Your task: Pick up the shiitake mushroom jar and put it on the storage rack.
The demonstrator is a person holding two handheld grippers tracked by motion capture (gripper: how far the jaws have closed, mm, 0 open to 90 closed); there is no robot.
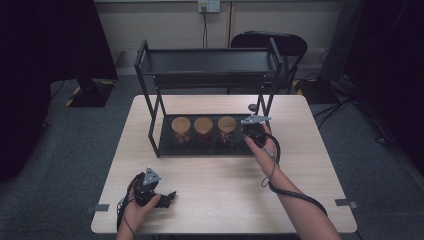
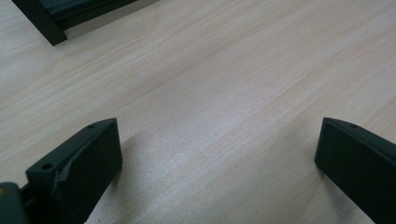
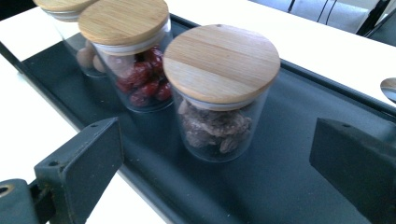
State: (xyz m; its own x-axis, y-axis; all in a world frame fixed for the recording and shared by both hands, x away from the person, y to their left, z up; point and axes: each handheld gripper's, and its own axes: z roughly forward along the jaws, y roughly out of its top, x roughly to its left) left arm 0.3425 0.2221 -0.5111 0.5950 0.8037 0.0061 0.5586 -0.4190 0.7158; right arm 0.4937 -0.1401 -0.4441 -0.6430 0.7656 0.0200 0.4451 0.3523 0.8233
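Item: pale wood-grain bench [image 1: 215, 200] carrying a black metal two-tier shelf rack [image 1: 207, 62], three jars in a row on its lower tray [image 3: 299, 186]

High view: the three jars read as tan discs only, contents not legible. Right gripper [image 1: 250, 131] sits at the right end of the tray, just beside the rightmost jar, a grey three-cornered plate on top. Left gripper [image 1: 170, 197] lies low at the near left of the bench, well apart from the rack. Beyond the bench: a dark chair and a wall socket with a cable

Right gripper view: supplies what the high view lacks. Nearest, a clear glass jar with a round bamboo lid holding brown walnut-like pieces [image 3: 219, 93], standing upright on the tray, between and ahead of the jaws, untouched; jaws spread wide. Behind it, just beside, a clear glass jar of red dried fruit [image 3: 135, 60], same lid; farthest, a clear glass jar of pale round nuts [image 3: 77, 39], partly cut off by the frame edge

Left gripper view: bare bench grain, jaws spread wide with nothing between; a corner of the rack base at upper left

Markings: no brand, label or writing legible on jars, lids, rack or grippers
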